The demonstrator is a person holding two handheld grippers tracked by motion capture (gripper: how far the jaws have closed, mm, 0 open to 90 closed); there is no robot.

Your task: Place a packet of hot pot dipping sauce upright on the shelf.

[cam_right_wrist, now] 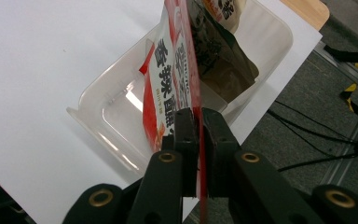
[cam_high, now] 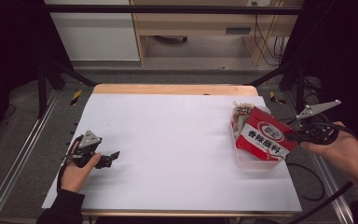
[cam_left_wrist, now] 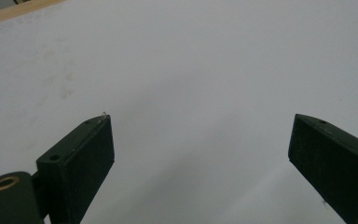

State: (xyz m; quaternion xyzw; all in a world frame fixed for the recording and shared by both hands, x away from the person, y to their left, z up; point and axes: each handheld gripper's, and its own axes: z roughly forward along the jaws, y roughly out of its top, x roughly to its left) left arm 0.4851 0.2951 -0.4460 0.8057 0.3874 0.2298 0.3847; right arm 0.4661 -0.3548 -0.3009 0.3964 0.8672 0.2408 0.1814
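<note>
A red and white sauce packet (cam_high: 265, 137) (cam_right_wrist: 170, 79) with printed characters stands tilted in a clear plastic container (cam_high: 249, 163) (cam_right_wrist: 98, 116) at the right of the white sheet. My right gripper (cam_high: 292, 136) (cam_right_wrist: 199, 112) is shut on the packet's right edge, which runs thin between the two black jaws. Other packets (cam_high: 241, 112) (cam_right_wrist: 223, 60) lie at the far end of the container. At the left, my left gripper (cam_high: 116, 154) (cam_left_wrist: 200, 119) rests low over bare white paper, its jaws wide open with nothing between them.
A white sheet (cam_high: 168, 140) covers the wooden table (cam_high: 168, 88). Metal rails run along both sides, and black cables (cam_right_wrist: 307, 140) trail on the grey floor to the right of the table. Shelving stands behind the far edge.
</note>
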